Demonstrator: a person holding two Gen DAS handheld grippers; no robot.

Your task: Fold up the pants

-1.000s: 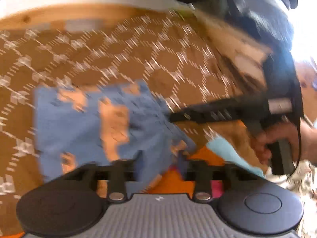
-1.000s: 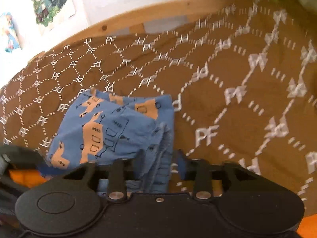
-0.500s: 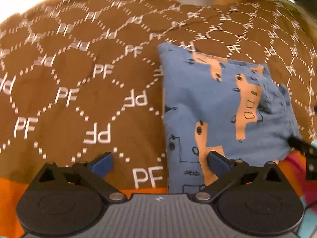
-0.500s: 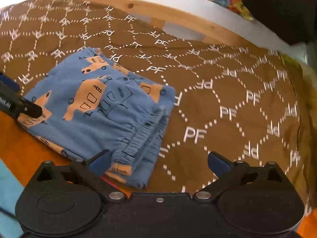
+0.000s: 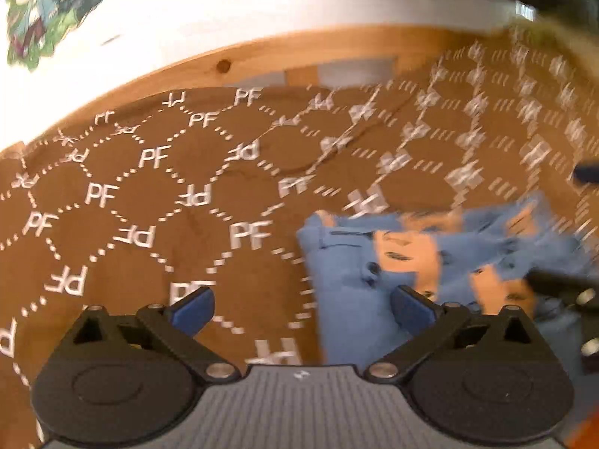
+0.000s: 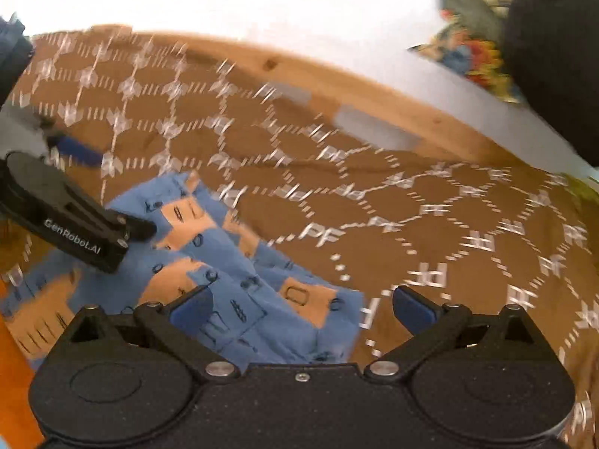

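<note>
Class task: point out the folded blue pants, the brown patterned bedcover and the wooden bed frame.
blue pants (image 6: 239,299): right wrist view, on the printed top layer.
brown bedcover (image 5: 157,202): left wrist view, on a bare stretch.
wooden bed frame (image 5: 262,56): left wrist view, on the rail.

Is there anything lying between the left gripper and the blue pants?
Nothing visible. The left gripper has its jaws open over the brown cover, and the pants lie right beside it, with only bare cover between.

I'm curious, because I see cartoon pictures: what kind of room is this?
Probably a child's bedroom. A brown PF-patterned blanket covers a wooden bed frame, cartoon posters hang on the wall, and small blue truck-print pants lie folded on it.
</note>
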